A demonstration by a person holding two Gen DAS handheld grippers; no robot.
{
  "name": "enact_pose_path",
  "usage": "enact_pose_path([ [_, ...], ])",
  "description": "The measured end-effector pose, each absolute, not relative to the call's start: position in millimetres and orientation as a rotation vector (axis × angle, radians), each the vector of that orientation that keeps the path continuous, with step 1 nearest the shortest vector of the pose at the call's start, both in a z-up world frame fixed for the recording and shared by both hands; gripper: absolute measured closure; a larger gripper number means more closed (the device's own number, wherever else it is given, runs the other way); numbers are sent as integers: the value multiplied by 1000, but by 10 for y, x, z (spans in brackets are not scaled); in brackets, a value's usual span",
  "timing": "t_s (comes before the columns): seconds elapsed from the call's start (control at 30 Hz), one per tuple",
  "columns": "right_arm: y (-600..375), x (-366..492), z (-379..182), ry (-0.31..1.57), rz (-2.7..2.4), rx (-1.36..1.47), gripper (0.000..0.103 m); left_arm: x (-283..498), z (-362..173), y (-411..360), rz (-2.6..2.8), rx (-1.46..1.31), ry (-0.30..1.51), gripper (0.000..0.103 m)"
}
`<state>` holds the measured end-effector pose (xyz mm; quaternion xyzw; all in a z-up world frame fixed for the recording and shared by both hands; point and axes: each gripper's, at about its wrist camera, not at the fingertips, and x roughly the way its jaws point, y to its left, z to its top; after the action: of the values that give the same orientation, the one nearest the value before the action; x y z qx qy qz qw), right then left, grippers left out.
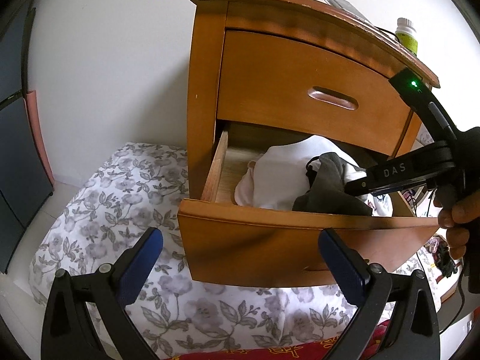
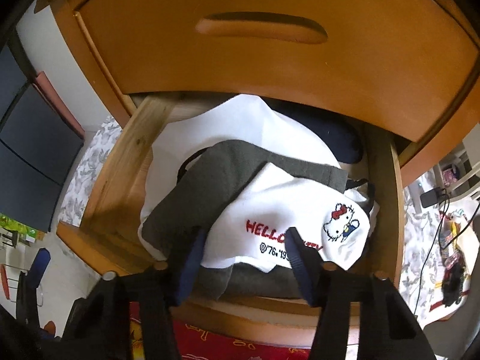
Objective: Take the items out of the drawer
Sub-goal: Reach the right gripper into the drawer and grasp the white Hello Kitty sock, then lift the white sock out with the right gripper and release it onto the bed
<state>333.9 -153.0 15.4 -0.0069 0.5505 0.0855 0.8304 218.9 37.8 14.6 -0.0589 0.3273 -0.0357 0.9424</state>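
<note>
The lower drawer (image 1: 300, 240) of a wooden nightstand is pulled open. Inside lie a white cloth (image 1: 285, 168), a grey sock (image 1: 327, 192) and a white Hello Kitty sock (image 2: 288, 216) on top of the grey sock (image 2: 210, 180). My right gripper (image 2: 244, 240) is open, its blue-padded fingers (image 2: 195, 255) straddling the near end of the Hello Kitty sock over the drawer. In the left wrist view that right gripper (image 1: 348, 187) reaches into the drawer from the right, its tip hidden among the cloth. My left gripper (image 1: 240, 240) is open in front of the drawer's face, holding nothing.
The upper drawer (image 1: 300, 90) is closed. A green-labelled bottle (image 1: 406, 37) and a flat device stand on the nightstand top. A floral bedcover (image 1: 105, 210) lies to the left and below. A dark blue item (image 2: 330, 138) sits at the drawer's back. Cables and clutter lie at right (image 2: 450, 240).
</note>
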Motion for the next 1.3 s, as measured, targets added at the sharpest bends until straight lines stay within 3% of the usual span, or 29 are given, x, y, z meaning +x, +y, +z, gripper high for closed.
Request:
enact_pose_path([
  [0.33, -1589, 3311, 169, 1148, 197, 14, 89, 2205, 124, 369, -71, -110, 676, 0],
  [0.4, -1616, 3305, 190, 1139, 192, 14, 91, 2210, 118, 369, -73, -109, 679, 0],
  [1.3, -2110, 2839, 1273, 893, 178, 66, 93, 2214, 127, 374, -85, -103, 694, 0],
])
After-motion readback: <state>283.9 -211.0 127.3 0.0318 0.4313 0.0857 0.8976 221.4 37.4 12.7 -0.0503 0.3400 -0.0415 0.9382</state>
